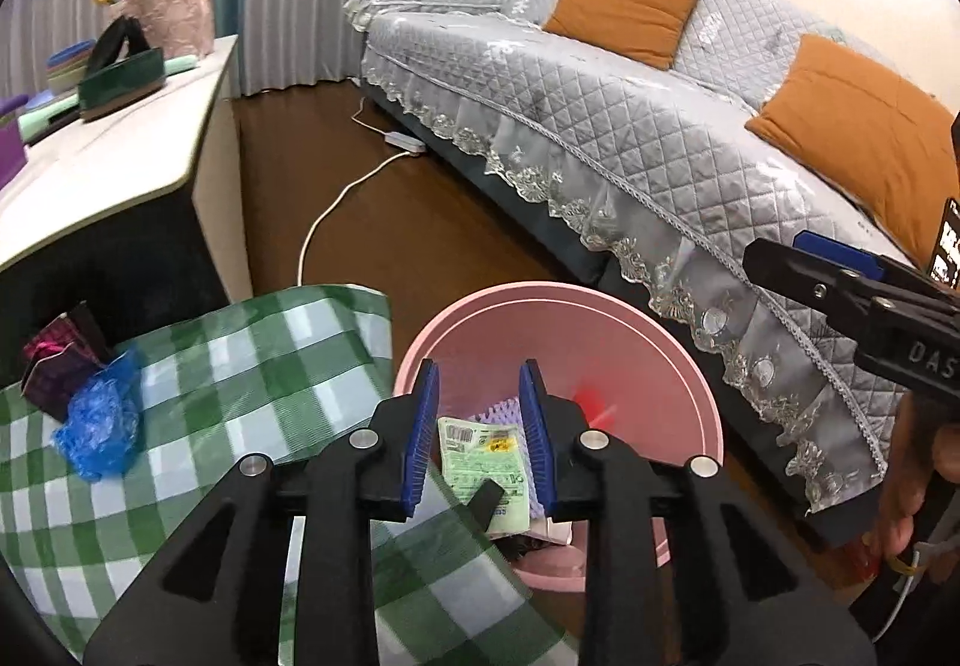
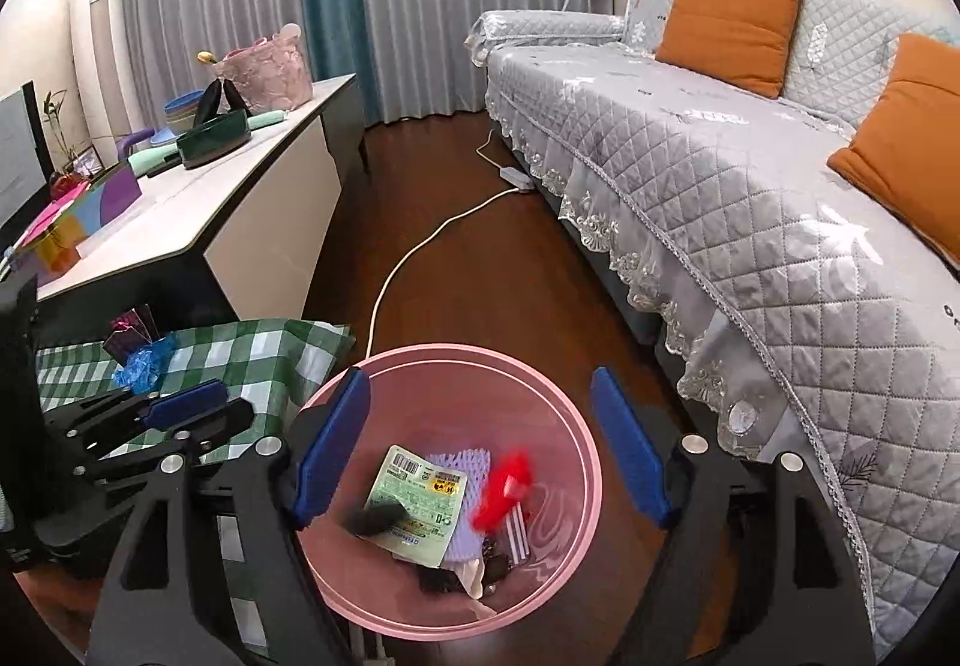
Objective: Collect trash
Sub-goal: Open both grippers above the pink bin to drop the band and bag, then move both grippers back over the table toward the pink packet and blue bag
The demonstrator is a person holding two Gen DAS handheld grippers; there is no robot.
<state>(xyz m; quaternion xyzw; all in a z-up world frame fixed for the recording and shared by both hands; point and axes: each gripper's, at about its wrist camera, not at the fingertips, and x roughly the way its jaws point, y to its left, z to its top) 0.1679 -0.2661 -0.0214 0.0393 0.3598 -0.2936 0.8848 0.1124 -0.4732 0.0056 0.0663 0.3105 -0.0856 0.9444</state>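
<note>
A pink bin (image 2: 576, 426) stands on the floor beside a green checked cloth (image 2: 252, 354). In it lie a green-white packet (image 2: 420, 492), purple foam (image 2: 468, 534) and a blurred red piece (image 2: 504, 486) that looks in mid-fall, plus a blurred black piece (image 2: 378, 519). My right gripper (image 2: 480, 450) is open and empty above the bin. My left gripper (image 1: 480, 438) is open and empty over the bin's (image 1: 600, 318) near rim. A crumpled blue wrapper (image 1: 99, 420) and a dark pink-black packet (image 1: 60, 360) lie on the cloth (image 1: 240, 366).
A grey quilted sofa (image 2: 750, 156) with orange cushions (image 2: 729, 27) runs along the right. A white cable (image 2: 420, 252) lies on the wooden floor. A white-topped cabinet (image 2: 198, 210) at the left carries a pink basket (image 2: 267, 72), bowls and a dark green tray (image 2: 213, 141).
</note>
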